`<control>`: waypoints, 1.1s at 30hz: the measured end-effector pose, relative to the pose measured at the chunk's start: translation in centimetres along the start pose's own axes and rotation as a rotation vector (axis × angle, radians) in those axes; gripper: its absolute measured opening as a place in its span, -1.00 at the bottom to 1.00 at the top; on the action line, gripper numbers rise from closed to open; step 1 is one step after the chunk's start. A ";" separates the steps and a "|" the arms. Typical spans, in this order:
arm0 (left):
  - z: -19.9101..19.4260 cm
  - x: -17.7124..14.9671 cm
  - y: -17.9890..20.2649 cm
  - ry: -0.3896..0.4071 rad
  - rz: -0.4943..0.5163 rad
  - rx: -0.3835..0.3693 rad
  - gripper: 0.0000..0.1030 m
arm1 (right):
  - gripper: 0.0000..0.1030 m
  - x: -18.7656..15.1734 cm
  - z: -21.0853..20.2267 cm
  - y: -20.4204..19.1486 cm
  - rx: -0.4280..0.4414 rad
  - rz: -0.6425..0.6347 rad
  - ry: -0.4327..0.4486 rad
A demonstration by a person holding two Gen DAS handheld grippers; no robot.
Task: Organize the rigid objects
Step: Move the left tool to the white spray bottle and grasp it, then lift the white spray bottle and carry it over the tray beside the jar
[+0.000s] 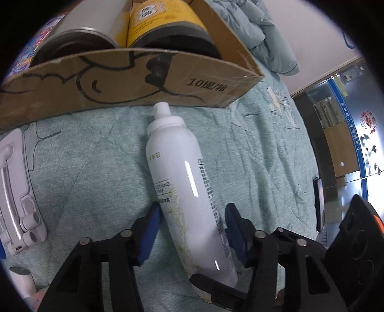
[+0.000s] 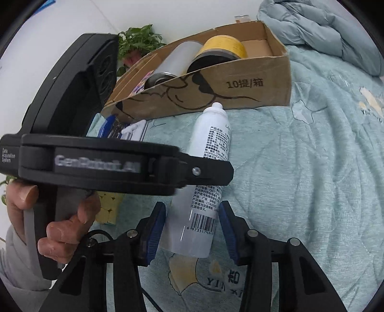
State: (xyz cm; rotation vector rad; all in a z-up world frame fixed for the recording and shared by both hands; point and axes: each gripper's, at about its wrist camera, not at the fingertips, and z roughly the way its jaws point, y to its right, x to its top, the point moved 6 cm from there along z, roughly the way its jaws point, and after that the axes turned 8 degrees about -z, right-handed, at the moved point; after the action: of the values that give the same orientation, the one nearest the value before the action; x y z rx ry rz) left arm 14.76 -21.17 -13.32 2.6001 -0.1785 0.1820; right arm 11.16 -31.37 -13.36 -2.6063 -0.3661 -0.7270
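A white spray bottle (image 1: 177, 180) (image 2: 211, 148) lies on the teal quilt, its nozzle towards an open cardboard box (image 1: 120, 79) (image 2: 240, 84). My left gripper (image 1: 192, 213) straddles the bottle's lower half; its left pad is at the bottle's side and a thin gap shows at the right pad. My right gripper (image 2: 192, 213) straddles the barcode end, with both blue pads close beside the bottle but not clearly pressing. In the box lie a silver can (image 1: 79, 36) (image 2: 177, 60) and a yellow can (image 1: 163, 19) (image 2: 223, 45). The left gripper's black body (image 2: 96, 165) crosses over the bottle.
A white folding stand (image 1: 16, 192) lies on the quilt at left. A puffy pale-blue jacket (image 2: 324, 28) is heaped behind the box. A person's hand (image 2: 60, 228) grips the left handle. A yellow block (image 2: 108, 208) and a green plant (image 2: 139, 40) are at left.
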 end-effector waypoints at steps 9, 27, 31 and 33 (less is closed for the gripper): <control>-0.9 0.0 -0.3 0.019 0.012 0.011 -0.05 | -0.13 0.5 1.4 -1.0 -0.037 0.001 -0.026; -18.0 5.8 9.0 0.422 0.254 0.006 -0.07 | -0.15 11.7 -10.7 -5.2 -0.146 -0.188 0.329; -20.1 7.5 11.2 0.466 0.290 0.005 -0.07 | -0.15 14.4 -13.0 -5.3 -0.181 -0.213 0.375; -20.5 9.0 12.4 0.481 0.313 0.015 -0.07 | -0.15 16.4 -14.1 -5.0 -0.187 -0.218 0.386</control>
State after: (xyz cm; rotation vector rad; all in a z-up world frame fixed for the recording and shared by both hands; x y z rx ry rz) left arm 19.65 -22.12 11.77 2.4441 -0.4054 0.9080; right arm 16.93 -31.03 8.05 -2.5363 -0.4855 -1.3709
